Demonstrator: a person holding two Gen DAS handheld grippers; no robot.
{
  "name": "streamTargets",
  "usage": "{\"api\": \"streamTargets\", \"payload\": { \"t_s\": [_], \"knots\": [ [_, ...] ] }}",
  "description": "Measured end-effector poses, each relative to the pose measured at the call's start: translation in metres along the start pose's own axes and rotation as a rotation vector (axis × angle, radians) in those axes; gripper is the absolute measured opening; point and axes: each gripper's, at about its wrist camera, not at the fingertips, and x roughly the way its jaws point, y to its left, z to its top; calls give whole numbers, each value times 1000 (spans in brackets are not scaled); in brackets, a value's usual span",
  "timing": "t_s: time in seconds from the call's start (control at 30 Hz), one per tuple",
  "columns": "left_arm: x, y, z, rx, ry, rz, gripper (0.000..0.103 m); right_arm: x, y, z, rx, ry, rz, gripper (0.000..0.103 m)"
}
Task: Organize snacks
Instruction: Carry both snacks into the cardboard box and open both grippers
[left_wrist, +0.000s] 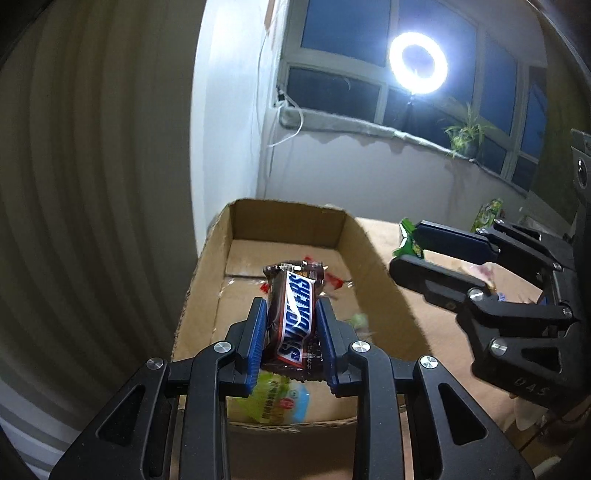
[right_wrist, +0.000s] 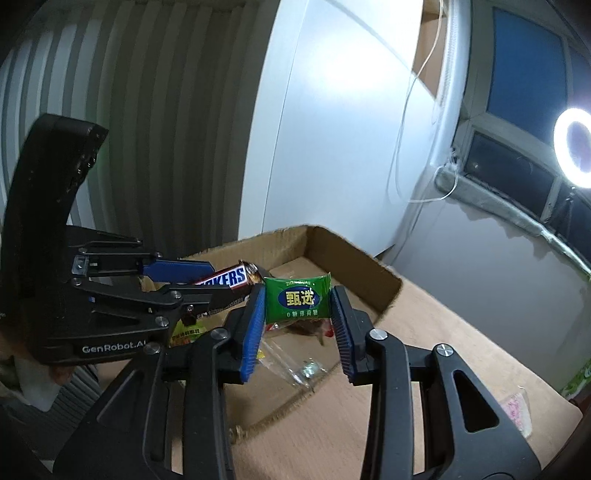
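A Snickers bar (left_wrist: 295, 317) is pinched lengthwise between the blue pads (left_wrist: 256, 347) of the left gripper (left_wrist: 291, 306) and is held above the open cardboard box (left_wrist: 288, 221). The bar's far end sticks out past the fingertips, over the middle of the box. In the right wrist view the same bar (right_wrist: 225, 278) is seen from the side, clamped in the left gripper (right_wrist: 221, 277), which reaches in from the left over the near corner of the box (right_wrist: 351, 258).

The right gripper (right_wrist: 297, 299) is spread. A green candy packet (right_wrist: 298, 298) is seen between its pads (right_wrist: 255, 325), touching the left pad or lying very close to it, while a clear gap is left to the right pad. Whether the packet is still supported by the pad cannot be told. It is placed above the box interior. In the left wrist view the right gripper (left_wrist: 402, 247) is seen at the right, beside the box wall, with a green wrapper (left_wrist: 408, 240) at its tips.

On the box floor, red-wrapped sweets (left_wrist: 334, 281) are seen beyond the bar, a small pale green item (left_wrist: 358, 319) lies nearer the right wall, and a light green and blue pouch (left_wrist: 284, 400) lies at the near end under the left gripper. A clear wrapper (right_wrist: 295, 365) is seen inside the box below the right gripper.

The box stands on a tan table (right_wrist: 424, 332). Further snacks are left on the table: a pink packet (right_wrist: 517, 410) and a green bag (left_wrist: 487, 214) at its far side.
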Motion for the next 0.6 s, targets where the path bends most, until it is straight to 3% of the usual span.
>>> {"api": "streamTargets", "payload": {
  "t_s": [0.07,0.13,0.6],
  "knots": [
    [1,6,0,-22,-8,37,60,1,0,-2,5,-12,0,64],
    [-3,10,-1,-44,-32,45,68,3,-1,-5,11,-5,0,65],
    [-14,24,0,-95,-56,45,68,-18,8,-21,25,6,-32,65]
  ]
}}
